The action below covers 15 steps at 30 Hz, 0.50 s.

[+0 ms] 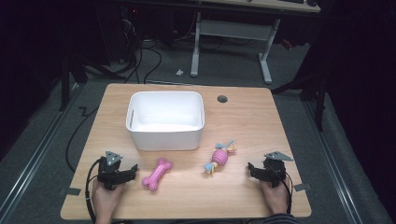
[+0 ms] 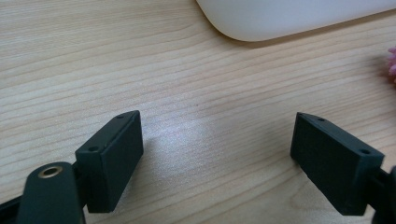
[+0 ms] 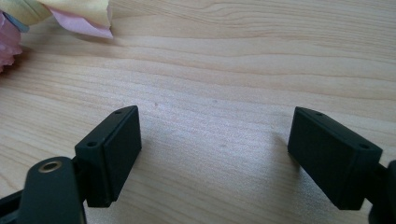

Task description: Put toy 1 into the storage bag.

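no readable text: pink bone toy [image 1: 157,173], candy toy [image 1: 218,157], white bin [image 1: 166,119].

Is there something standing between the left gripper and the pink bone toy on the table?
Nothing visible does. The left gripper rests open on the table, and only bare wood lies between it and the pink bone toy. The white bin sits farther back, out of that path.

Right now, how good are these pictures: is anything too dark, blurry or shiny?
High view: the table is lit, the room behind nearly black; the white bin looks slightly overexposed. Left gripper view: a soft sheen on the wood between the open jaws; bin edge blurred. Right gripper view: sharp wood grain, toy soft.
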### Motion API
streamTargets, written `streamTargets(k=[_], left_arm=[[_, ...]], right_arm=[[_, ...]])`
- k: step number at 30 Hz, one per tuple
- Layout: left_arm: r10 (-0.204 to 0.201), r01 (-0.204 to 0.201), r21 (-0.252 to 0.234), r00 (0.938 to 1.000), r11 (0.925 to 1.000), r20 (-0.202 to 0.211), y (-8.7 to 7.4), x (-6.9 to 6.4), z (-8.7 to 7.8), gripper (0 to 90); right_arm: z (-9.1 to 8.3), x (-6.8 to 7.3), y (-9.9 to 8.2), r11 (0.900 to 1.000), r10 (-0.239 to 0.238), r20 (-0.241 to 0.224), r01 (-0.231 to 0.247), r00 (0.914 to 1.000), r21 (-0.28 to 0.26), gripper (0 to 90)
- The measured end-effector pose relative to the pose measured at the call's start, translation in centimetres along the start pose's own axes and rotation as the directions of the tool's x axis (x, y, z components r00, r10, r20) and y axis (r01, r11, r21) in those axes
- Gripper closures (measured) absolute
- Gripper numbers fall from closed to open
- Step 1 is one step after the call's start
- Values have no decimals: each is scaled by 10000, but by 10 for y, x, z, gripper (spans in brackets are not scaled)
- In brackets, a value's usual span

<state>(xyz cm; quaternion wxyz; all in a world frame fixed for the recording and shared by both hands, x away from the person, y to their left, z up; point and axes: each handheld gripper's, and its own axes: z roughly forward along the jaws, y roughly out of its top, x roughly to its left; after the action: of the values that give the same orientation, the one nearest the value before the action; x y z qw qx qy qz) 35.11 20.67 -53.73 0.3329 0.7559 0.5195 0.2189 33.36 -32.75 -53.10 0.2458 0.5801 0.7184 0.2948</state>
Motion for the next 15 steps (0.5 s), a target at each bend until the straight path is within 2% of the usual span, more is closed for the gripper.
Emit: streamTargets(k=[15], left_arm=[[140, -140, -17, 9998, 9999, 167, 1, 0, 1, 179]], right_arm=[[-1, 0, 0, 10000, -22, 49, 22, 10000, -3, 176]])
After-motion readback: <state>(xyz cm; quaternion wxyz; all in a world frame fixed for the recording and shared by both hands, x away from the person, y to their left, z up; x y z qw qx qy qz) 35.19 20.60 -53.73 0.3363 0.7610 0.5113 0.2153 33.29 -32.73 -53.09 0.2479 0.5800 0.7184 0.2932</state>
